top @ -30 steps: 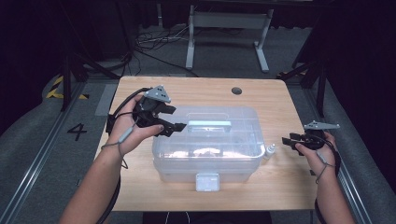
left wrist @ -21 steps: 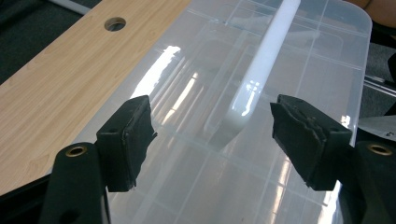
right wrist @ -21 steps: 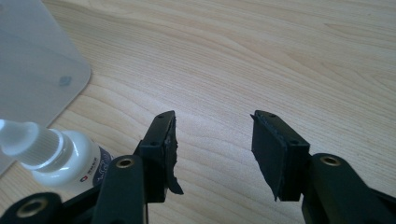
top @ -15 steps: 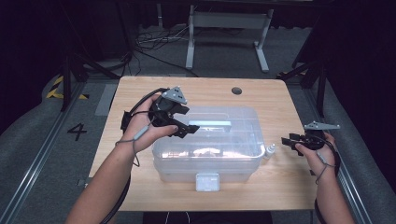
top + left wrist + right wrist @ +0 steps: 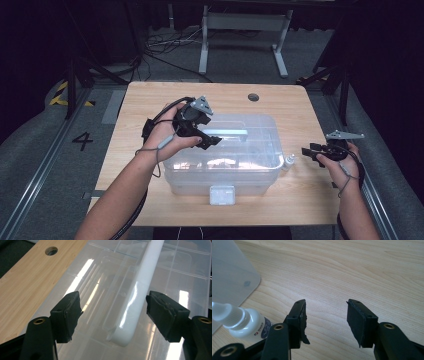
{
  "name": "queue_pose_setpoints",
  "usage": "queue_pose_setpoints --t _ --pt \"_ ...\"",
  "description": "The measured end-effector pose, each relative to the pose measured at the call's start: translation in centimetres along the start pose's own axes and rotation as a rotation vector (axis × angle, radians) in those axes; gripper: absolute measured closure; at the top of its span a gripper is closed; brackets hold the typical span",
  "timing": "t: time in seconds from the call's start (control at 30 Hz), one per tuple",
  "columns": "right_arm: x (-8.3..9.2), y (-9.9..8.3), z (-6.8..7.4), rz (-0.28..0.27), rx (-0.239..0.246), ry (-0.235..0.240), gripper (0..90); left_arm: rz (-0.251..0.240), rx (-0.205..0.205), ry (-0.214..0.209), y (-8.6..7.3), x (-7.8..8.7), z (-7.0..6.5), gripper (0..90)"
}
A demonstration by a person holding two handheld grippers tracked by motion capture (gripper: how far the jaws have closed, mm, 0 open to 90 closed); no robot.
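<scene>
A clear plastic storage box (image 5: 220, 160) with a lid stands in the middle of the wooden table (image 5: 150, 95). A white handle bar (image 5: 227, 132) (image 5: 140, 295) runs along the lid's top. My left gripper (image 5: 212, 141) (image 5: 113, 312) hovers over the lid's left part, open, its jaws straddling the near end of the white handle without touching it. A small white dropper bottle (image 5: 288, 161) (image 5: 242, 322) stands by the box's right corner. My right gripper (image 5: 306, 151) (image 5: 326, 315) rests at the table's right edge, open, with bare wood between its jaws and the bottle just to their left.
A white latch (image 5: 221, 194) sits on the box's front wall. A round cable hole (image 5: 253, 97) (image 5: 51, 250) pierces the table at the back. Dark floor, cables and a metal stand lie beyond the far edge.
My left hand has carried its gripper rightward from the box's left end to above the lid, nearer the white handle. The right hand has stayed put.
</scene>
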State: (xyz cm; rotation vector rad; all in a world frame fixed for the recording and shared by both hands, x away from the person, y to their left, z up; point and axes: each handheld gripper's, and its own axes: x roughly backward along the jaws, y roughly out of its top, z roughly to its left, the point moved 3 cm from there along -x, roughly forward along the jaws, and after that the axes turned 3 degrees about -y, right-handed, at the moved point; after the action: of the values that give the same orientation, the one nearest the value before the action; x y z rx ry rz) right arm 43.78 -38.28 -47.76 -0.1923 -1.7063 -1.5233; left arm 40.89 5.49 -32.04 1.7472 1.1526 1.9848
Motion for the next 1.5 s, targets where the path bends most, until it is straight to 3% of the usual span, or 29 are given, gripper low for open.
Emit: queue_pose_setpoints --t 0.07,0.13,0.17,0.2,0.27,0.3,0.43,0.5,0.53,0.87,1.13,1.5 --pt "0.0 0.0 0.0 0.001 0.001 -0.001 50.6 -0.015 0.026 -0.020 0.1 -0.2 0.0 28.8" --pt "0.0 0.0 0.0 0.002 0.001 0.000 50.8 -0.015 0.017 0.004 0.0 -0.3 0.0 33.5" --pt "0.0 0.0 0.0 0.002 0.001 0.000 50.8 -0.015 0.017 0.004 0.0 -0.3 0.0 41.1" --pt "0.0 0.0 0.0 0.002 0.002 -0.001 50.8 -0.011 0.010 0.002 0.0 -0.3 0.0 41.1" --pt "0.0 0.0 0.0 0.003 0.003 -0.001 50.9 -0.008 0.009 -0.010 0.0 -0.4 -0.1 50.4" --pt "0.0 0.0 0.0 0.004 0.003 -0.001 50.9 0.010 -0.004 -0.014 -0.1 -0.6 -0.3 50.4" --pt "0.0 -0.1 0.1 0.009 0.000 0.000 51.0 0.035 -0.036 -0.011 -0.2 -1.0 -0.6 65.0" --pt "0.0 -0.1 0.1 0.010 0.001 0.000 51.0 0.058 -0.066 0.033 -0.3 -1.2 -0.7 68.7" --pt "0.0 -0.1 0.1 0.010 0.001 0.000 51.0 0.056 -0.069 0.035 -0.3 -1.2 -0.8 70.4" --pt "0.3 -0.1 -0.1 0.000 0.000 -0.004 51.5 0.038 -0.099 0.046 0.0 -0.8 -0.6 70.9" --pt "0.8 0.0 0.0 -0.011 0.017 -0.013 54.8 0.072 -0.106 0.054 0.6 -0.7 -0.4 70.8" --pt "1.8 0.0 0.0 -0.025 0.014 -0.017 55.4 0.087 -0.073 0.053 1.5 -0.3 0.3 70.4"
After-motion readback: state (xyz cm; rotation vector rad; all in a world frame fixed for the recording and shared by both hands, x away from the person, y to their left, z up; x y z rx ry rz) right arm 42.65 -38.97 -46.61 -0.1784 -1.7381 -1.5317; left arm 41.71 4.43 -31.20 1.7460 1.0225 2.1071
